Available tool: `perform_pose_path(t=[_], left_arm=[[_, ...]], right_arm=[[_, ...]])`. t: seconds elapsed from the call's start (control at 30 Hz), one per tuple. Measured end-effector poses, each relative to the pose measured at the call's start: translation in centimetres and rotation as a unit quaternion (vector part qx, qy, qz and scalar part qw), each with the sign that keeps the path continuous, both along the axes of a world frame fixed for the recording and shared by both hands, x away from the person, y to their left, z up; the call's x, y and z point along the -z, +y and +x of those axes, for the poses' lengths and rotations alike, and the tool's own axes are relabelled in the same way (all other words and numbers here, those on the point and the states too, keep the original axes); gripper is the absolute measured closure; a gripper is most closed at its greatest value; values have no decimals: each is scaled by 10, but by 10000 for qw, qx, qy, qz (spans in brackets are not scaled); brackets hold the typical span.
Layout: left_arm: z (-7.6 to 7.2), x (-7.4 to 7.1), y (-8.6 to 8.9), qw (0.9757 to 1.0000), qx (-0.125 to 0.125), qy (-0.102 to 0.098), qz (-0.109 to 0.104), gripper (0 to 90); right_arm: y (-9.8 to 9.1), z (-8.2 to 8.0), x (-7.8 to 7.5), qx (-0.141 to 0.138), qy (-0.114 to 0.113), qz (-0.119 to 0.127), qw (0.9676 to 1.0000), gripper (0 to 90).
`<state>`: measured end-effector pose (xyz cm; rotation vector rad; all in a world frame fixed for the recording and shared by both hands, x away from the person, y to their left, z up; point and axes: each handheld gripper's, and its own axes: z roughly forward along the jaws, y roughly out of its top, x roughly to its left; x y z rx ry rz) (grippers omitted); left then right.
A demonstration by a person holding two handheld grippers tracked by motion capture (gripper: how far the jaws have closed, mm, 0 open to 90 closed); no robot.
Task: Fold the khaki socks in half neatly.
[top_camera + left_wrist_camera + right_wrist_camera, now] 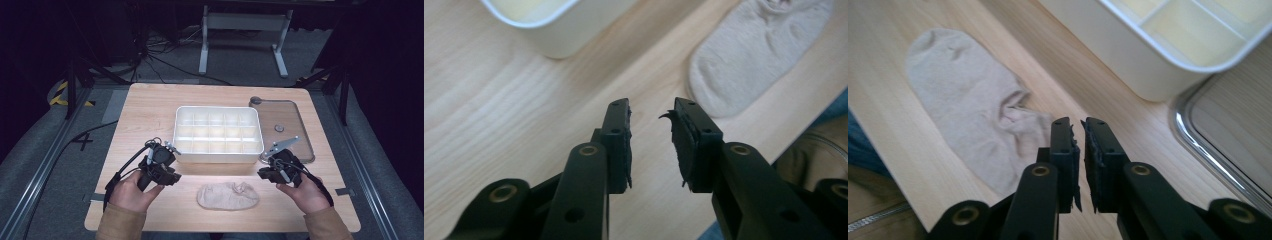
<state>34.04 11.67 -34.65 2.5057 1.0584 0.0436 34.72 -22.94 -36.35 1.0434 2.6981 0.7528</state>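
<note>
From up high, you are holding your left gripper and your right gripper just above the wooden table, one on each side of the beige sock. That sock is lying flat near the front edge, just in front of the white box with little compartments, and nothing is touching it. A clear lid is sitting to the right of the box.

Looking along the left gripper, its jaws are standing apart with nothing between them. The sock is lying up and to the right, a little way off.

Looking along the right gripper, its jaws are nearly together, with just a thin gap and nothing in it. The sock is lying just to their left, with its crumpled end close by.

You are getting ready to pick up the sock, I think. Next, you need to open the right jaws wider, move both grippers in over the sock's ends, and pinch the cloth.
</note>
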Motion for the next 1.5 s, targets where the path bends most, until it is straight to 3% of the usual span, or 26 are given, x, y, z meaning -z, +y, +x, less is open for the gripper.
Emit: perform_pose_path(t=[0.2,0.4,0.8,0.93,1.1,1.5], left_arm=[[-3,-1,-8,9999,103,-2,-111,654],[-5,1,-14,9998,97,-8,-164,600],[-2,10,-26,9997,217,-80,-94,530],[-2,14,-31,9995,282,-98,84,508],[1,23,-38,9995,293,57,96,516],[8,45,-55,9983,380,410,139,547]], right_arm=[[17,-8,0,-332,-43,143,9993,889],[26,-9,7,-422,65,257,9988,891],[61,-15,39,-787,388,146,9960,891],[69,-17,48,-861,471,173,9950,892],[79,-20,60,-973,535,13,9938,892],[83,-24,74,-1034,767,-30,9917,891]])
